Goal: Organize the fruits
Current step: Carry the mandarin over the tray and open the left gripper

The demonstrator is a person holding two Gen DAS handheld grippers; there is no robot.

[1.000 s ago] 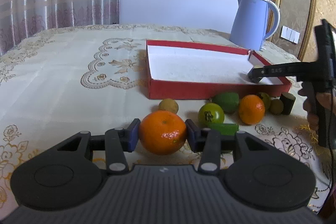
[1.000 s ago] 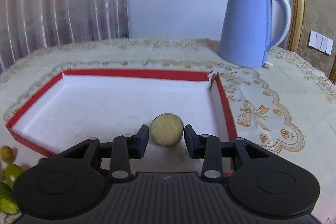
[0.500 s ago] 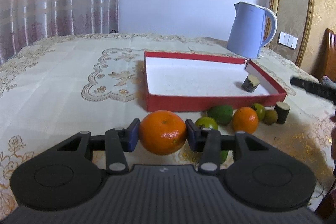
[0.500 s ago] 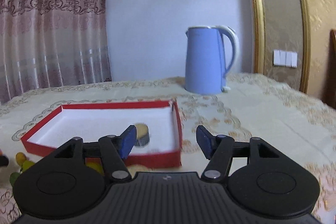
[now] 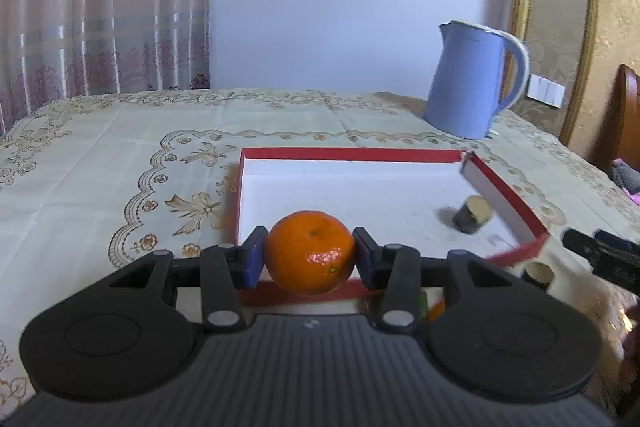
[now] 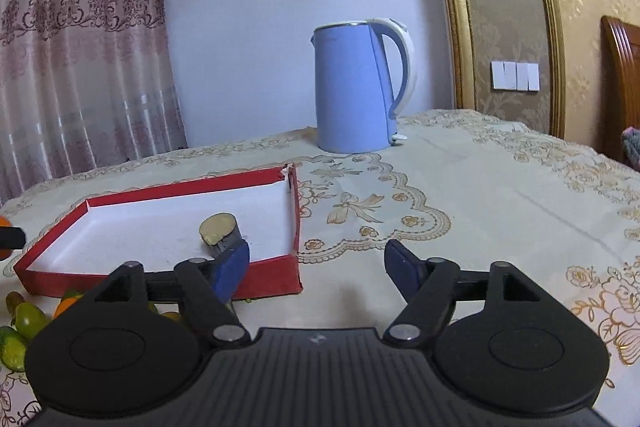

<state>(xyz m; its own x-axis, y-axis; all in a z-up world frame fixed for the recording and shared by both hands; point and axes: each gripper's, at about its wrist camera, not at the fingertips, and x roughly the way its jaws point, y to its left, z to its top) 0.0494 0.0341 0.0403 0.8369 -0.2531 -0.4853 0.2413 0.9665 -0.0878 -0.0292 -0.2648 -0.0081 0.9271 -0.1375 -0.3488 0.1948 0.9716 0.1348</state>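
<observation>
My left gripper (image 5: 310,255) is shut on an orange mandarin (image 5: 310,251) and holds it over the near wall of the red tray (image 5: 504,187). A short dark stub with a pale cut face (image 5: 472,214) lies in the tray's right end; it also shows in the right wrist view (image 6: 220,230). My right gripper (image 6: 317,265) is open and empty, in front of the tray's (image 6: 294,203) right corner. Green and orange fruits (image 6: 28,319) lie on the cloth before the tray.
A blue kettle (image 5: 472,83) stands behind the tray, also in the right wrist view (image 6: 358,87). Another dark stub (image 5: 539,273) lies outside the tray's right corner. The right gripper's finger (image 5: 600,255) shows at the right. A cream embroidered tablecloth (image 6: 480,195) covers the table.
My left gripper has carried the mandarin forward to the tray's near wall. My right gripper has let go of the stub, opened wide and pulled back out of the tray.
</observation>
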